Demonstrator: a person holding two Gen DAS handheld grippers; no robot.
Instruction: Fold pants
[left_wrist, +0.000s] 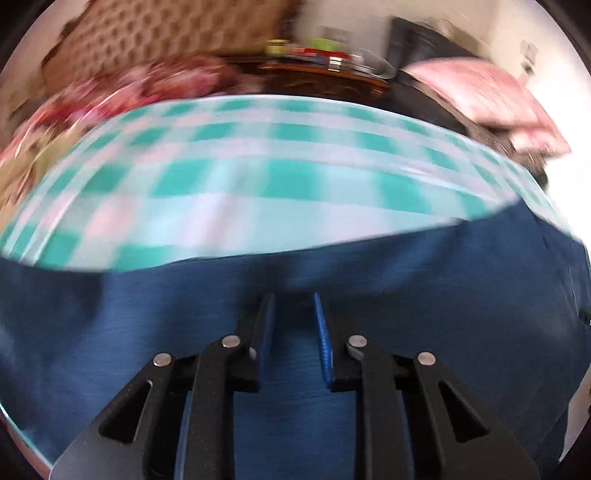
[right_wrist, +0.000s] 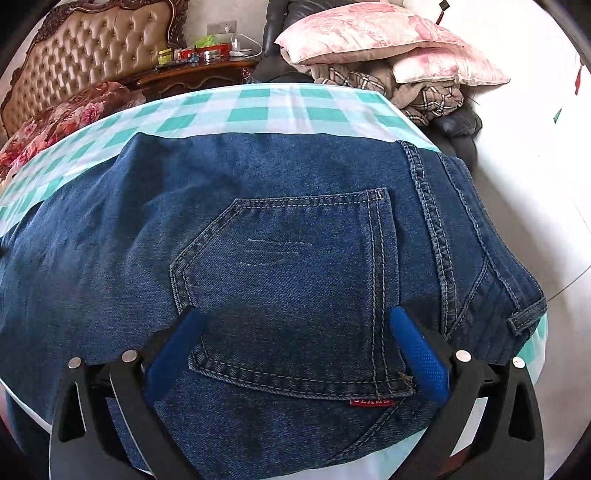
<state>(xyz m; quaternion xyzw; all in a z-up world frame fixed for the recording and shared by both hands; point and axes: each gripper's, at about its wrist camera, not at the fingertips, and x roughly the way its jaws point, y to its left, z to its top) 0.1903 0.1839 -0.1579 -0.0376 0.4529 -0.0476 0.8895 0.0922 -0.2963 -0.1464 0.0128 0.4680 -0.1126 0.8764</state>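
Note:
Dark blue jeans (right_wrist: 258, 229) lie flat on a table with a teal and white checked cloth (right_wrist: 258, 107). In the right wrist view the back pocket (right_wrist: 291, 288) and a red label (right_wrist: 370, 402) face up, with the waistband at the right. My right gripper (right_wrist: 295, 317) is wide open just above the pocket, one blue finger on each side. In the blurred left wrist view the jeans (left_wrist: 406, 295) fill the lower half. My left gripper (left_wrist: 293, 299) is partly open over the denim, with a narrow gap and nothing between its fingers.
Pink pillows (right_wrist: 369, 33) and a plaid blanket (right_wrist: 424, 92) are piled on a dark seat behind the table at the right. A wooden side table (right_wrist: 199, 74) with small items and a tufted headboard (right_wrist: 92, 44) stand at the back left. A floral quilt (right_wrist: 55, 118) lies left.

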